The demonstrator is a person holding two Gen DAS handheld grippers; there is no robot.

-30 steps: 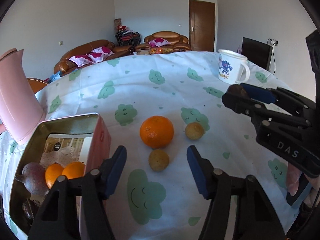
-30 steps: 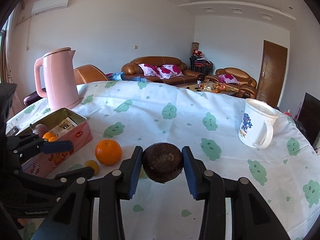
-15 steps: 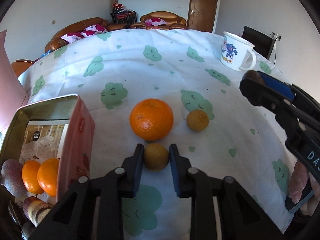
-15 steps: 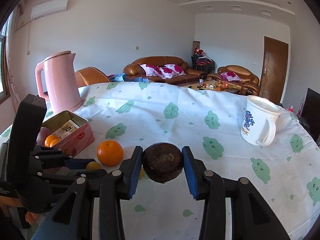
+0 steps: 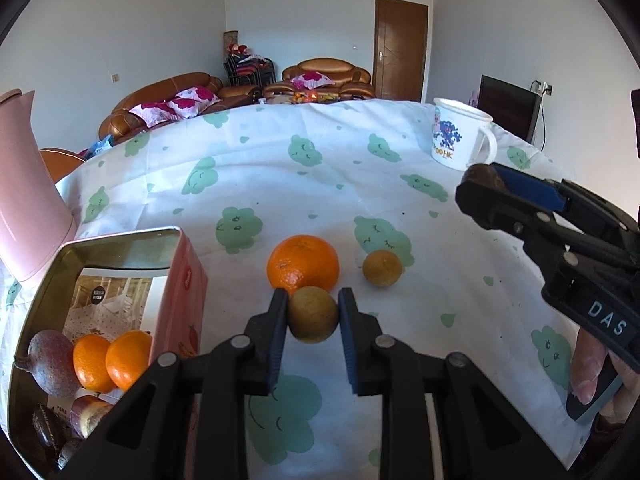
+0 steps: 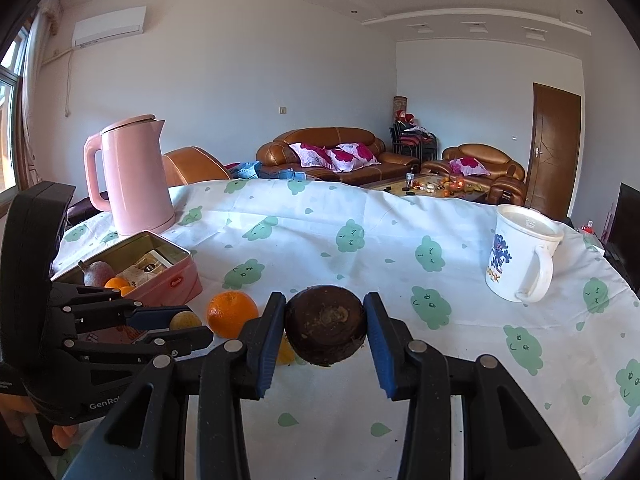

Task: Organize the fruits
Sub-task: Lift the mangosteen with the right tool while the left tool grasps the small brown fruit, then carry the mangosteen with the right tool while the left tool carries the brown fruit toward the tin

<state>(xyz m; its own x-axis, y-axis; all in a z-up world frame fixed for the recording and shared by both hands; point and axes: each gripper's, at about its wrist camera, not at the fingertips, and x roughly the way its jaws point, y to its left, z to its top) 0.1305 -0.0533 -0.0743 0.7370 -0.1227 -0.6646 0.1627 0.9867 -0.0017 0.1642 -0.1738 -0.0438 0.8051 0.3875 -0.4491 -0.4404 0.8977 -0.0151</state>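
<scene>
On tablecloth (image 5: 360, 168): L gripper (image 5: 313, 314) grips small fruit (image 5: 313, 314).

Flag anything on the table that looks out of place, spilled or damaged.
Nothing is spilled or tipped. The only oddity is small dark crumbs on the tablecloth, scattered toward the white mug. Loose fruit remains outside the pink tin: an orange and a small yellowish fruit.

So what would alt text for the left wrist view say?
The left tool grips a small yellowish fruit over a cloud-print tablecloth. An orange lies behind it, a pink tin of fruit sits left, and the right tool holds a dark fruit.
</scene>
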